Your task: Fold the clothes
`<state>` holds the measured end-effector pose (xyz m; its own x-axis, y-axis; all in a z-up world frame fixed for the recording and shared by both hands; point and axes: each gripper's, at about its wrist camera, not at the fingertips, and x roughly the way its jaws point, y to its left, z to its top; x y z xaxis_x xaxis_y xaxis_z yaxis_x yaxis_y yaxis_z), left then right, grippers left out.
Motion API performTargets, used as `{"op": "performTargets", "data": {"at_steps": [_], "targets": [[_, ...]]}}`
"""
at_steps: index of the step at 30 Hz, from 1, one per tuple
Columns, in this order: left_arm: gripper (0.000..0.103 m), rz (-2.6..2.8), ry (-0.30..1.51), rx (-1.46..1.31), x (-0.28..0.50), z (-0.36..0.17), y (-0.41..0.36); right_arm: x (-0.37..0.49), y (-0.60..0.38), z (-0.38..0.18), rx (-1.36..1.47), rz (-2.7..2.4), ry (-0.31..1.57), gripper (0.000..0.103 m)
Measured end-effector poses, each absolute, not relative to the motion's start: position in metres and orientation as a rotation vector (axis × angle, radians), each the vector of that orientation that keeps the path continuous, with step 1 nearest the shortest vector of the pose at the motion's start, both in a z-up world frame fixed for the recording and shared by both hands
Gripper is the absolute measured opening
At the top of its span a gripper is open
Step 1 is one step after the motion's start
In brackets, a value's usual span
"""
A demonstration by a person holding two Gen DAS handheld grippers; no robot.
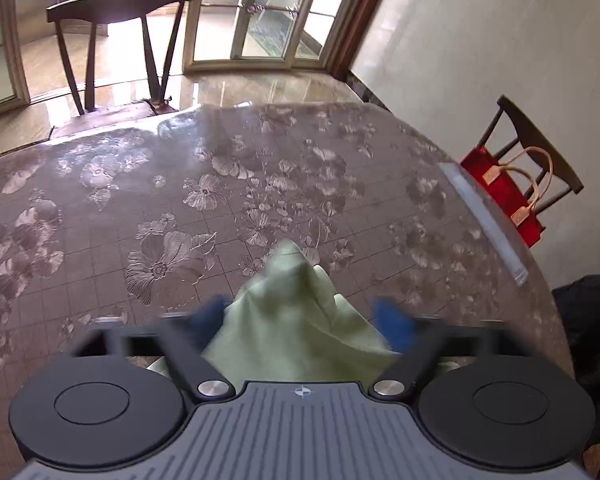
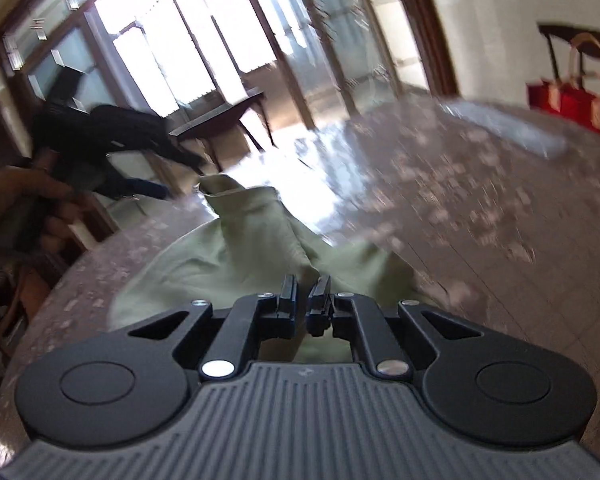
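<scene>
1. Right wrist view, nearest: the right gripper has its two black fingers drawn almost together, with a ridge of the pale green garment pinched between them. The picture is smeared, which suggests this hand is swinging fast.

2. Left wrist view, nearest: the left gripper has its blue-tipped fingers spread wide apart, either side of a bunched peak of the same garment. They do not seem to be clamping it, though blur softens the tips, so I cannot tell whether either one touches the cloth.

3. A little farther: the garment lies crumpled at the near edge of the table, rising in a fold toward the left, with no neat edge showing. It fits either a fold being set up or one being let go.

4. Left of that, in the right wrist view, a hand carries the other gripper just off the cloth.

5. Far right: a red bag hangs on a chair, well apart from the work, and another chair stands beyond the table's far edge.

6. What could go wrong, as I judge it: with only one hand truly holding, a quick pull would drag the cloth into a twisted heap, not a flat fold. The glossy tablecloth would let it slide, and so near the edge it might slip off.
</scene>
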<state>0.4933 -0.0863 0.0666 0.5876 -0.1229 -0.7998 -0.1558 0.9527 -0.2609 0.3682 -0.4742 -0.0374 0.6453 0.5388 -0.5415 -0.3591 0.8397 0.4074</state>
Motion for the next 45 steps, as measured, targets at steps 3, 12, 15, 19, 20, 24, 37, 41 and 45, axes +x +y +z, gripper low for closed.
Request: {"op": "performTargets", "data": {"at_steps": [3, 12, 15, 19, 20, 24, 37, 41, 45], "targets": [[0.092, 0.014, 0.941, -0.297, 0.489, 0.064, -0.078, 0.379, -0.476, -0.063, 0.257, 0.423, 0.752, 0.024], [0.093, 0.026, 1.066, -0.242, 0.427, 0.044, -0.041, 0.353, -0.513, -0.053, 0.331, 0.3, 0.675, 0.053], [0.094, 0.026, 1.144, -0.24, 0.391, 0.036, -0.034, 0.322, -0.513, -0.04, 0.308, 0.329, 0.681, 0.07], [0.096, 0.035, 1.22, -0.229, 0.337, 0.029, -0.031, 0.265, -0.497, -0.026, 0.221, 0.44, 0.69, 0.073], [0.096, 0.033, 1.236, -0.234, 0.324, 0.027, -0.03, 0.253, -0.491, -0.025, 0.213, 0.46, 0.698, 0.073], [0.096, 0.051, 1.339, -0.228, 0.278, 0.012, -0.037, 0.213, -0.472, -0.025, 0.21, 0.505, 0.741, 0.073], [0.096, 0.211, 1.351, -0.171, 0.193, -0.01, -0.042, 0.155, -0.399, -0.026, 0.126, 0.616, 0.779, 0.079], [0.096, 0.255, 1.337, -0.173, 0.183, -0.01, -0.037, 0.148, -0.391, -0.026, 0.137, 0.603, 0.773, 0.079], [0.096, 0.298, 1.298, -0.189, 0.18, -0.007, -0.035, 0.144, -0.385, -0.024, 0.126, 0.578, 0.758, 0.079]]}}
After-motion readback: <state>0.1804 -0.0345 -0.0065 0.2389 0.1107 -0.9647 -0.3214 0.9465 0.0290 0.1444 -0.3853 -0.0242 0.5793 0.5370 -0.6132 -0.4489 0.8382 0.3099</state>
